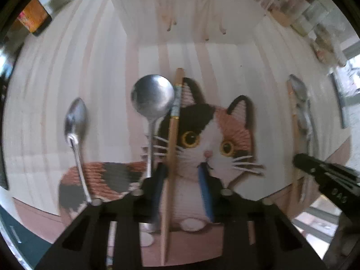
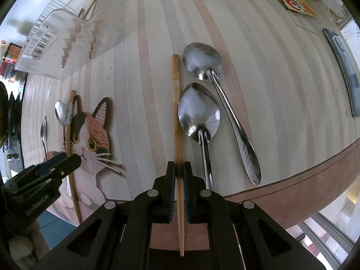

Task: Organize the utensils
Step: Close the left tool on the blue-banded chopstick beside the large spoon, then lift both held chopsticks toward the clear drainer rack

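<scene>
In the left wrist view my left gripper (image 1: 182, 175) stands open around a wooden chopstick (image 1: 173, 135) that lies on a cat-shaped mat (image 1: 213, 139); the chopstick is near the left finger. A round spoon (image 1: 153, 99) and a smaller spoon (image 1: 75, 121) lie to its left. In the right wrist view my right gripper (image 2: 178, 173) is shut on another wooden chopstick (image 2: 176, 112). Two large spoons, one nearer (image 2: 199, 117) and one farther (image 2: 202, 60), lie just right of it. A clear plastic organizer (image 2: 56, 42) with chopsticks in it stands at the far left.
The striped table top (image 2: 258, 90) ends at a brown front edge (image 2: 315, 175). A phone (image 2: 344, 72) lies at the right. Jars and packets stand along the far edge (image 1: 303, 6). The left gripper also shows in the right wrist view (image 2: 67, 162).
</scene>
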### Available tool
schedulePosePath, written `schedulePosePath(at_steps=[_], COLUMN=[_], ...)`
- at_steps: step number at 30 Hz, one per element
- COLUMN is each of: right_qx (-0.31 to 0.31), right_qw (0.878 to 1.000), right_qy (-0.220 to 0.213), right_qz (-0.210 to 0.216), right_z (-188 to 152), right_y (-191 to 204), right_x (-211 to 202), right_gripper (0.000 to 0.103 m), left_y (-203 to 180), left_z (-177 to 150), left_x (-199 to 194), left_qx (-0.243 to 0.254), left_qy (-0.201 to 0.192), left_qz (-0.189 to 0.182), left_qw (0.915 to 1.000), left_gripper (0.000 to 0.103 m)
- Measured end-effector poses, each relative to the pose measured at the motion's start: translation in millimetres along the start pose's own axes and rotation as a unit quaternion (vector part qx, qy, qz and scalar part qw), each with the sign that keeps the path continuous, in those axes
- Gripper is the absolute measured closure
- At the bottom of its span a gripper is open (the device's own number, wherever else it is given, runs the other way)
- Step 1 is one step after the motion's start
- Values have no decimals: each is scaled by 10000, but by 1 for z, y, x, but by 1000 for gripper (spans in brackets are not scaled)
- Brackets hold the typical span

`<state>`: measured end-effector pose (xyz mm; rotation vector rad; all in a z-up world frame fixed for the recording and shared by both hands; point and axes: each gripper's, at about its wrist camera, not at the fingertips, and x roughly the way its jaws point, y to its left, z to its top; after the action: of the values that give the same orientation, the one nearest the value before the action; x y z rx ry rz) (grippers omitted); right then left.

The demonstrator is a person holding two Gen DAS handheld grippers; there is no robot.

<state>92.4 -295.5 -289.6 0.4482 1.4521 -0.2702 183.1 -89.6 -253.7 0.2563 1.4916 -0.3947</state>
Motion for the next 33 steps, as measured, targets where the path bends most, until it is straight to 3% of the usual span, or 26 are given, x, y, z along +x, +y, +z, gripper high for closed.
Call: schedulePosePath(at_steps=[2, 9, 22, 33], right_qx=[-15, -249, -556, -570], right_qw=[10000, 9996, 9970, 9965], right_qy=[-14, -4, -49, -176], right_qz=[-22, -151, -533, -581], right_z=[-1, -10, -11, -23], right_y=[2, 17, 35, 42], right_x=[0, 2, 2, 6], right_gripper=[96, 96, 96, 96], left_y=[4, 10, -30, -17], left_z=[0, -15, -10, -27], left_x=[0, 1, 18, -1], left_qx=[-22, -440, -98, -37], left_qy=[-20, 90, 6, -236], left_qz=[64, -319, 97, 291], left_qw=[10000, 9985, 9999, 9993], left_gripper=[99, 99, 96, 99])
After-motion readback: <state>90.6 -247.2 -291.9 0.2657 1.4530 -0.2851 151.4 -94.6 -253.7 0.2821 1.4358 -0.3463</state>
